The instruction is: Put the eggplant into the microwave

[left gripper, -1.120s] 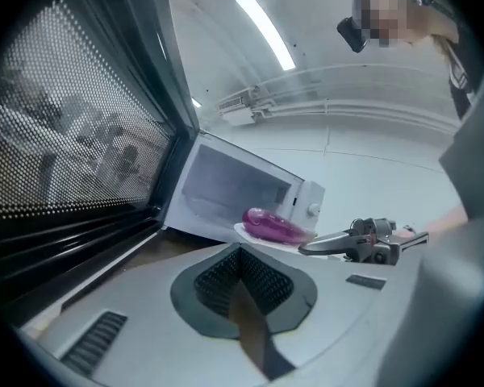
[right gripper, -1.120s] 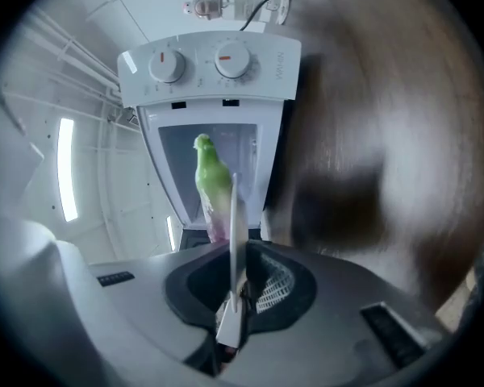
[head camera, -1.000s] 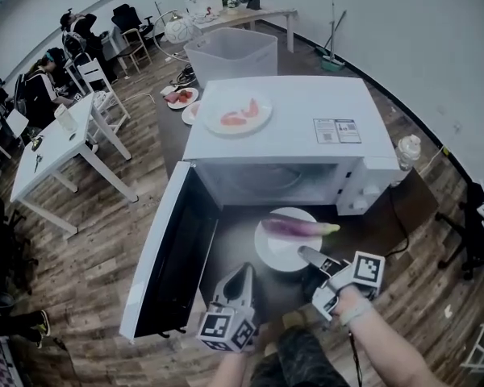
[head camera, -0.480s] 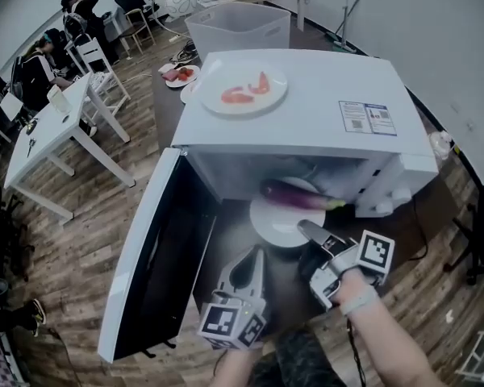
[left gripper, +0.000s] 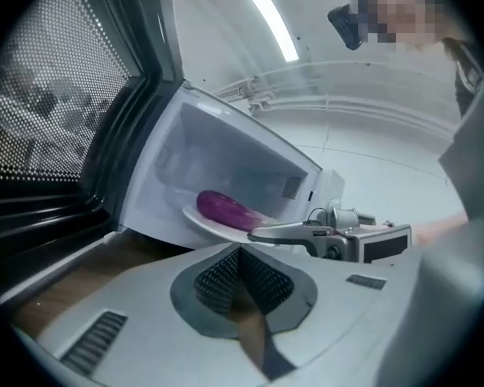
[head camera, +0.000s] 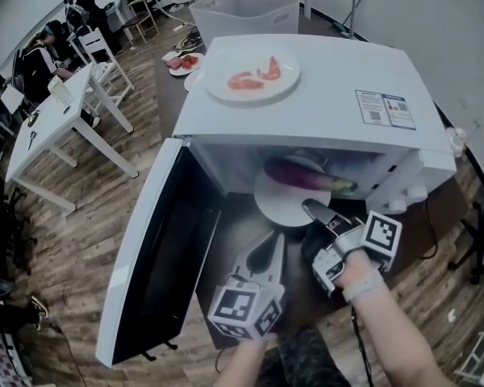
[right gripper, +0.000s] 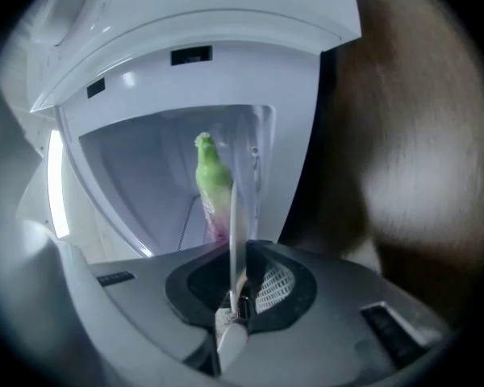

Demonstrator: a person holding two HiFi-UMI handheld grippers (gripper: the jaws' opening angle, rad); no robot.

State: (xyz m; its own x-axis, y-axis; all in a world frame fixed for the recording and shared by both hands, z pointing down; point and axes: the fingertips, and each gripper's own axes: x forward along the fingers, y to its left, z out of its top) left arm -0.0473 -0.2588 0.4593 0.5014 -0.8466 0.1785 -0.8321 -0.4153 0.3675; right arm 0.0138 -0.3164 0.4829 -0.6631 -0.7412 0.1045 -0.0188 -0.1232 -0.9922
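A purple eggplant [head camera: 300, 175] with a green stem lies on a white plate [head camera: 276, 205], half inside the open microwave [head camera: 323, 95]. My right gripper [head camera: 310, 210] is shut on the plate's near rim and holds it level at the oven's mouth. In the right gripper view the plate [right gripper: 233, 208] shows edge-on between the jaws, with the eggplant [right gripper: 212, 176] on it. My left gripper [head camera: 266, 252] is shut and empty, low in front of the opening. The left gripper view shows the eggplant [left gripper: 226, 209] on the plate [left gripper: 203, 222] and the right gripper [left gripper: 262, 234] at the rim.
The microwave door [head camera: 157, 248] hangs open to the left. A plate with red food pieces [head camera: 252, 72] sits on the oven's top. A clear bin [head camera: 246, 10] stands behind, and white tables [head camera: 52, 127] and chairs stand at the left. A bottle [head camera: 455, 140] stands at the right.
The right gripper has carried the plate with the eggplant forward, from in front of the microwave into its opening. The left gripper has moved forward alongside, still shut.
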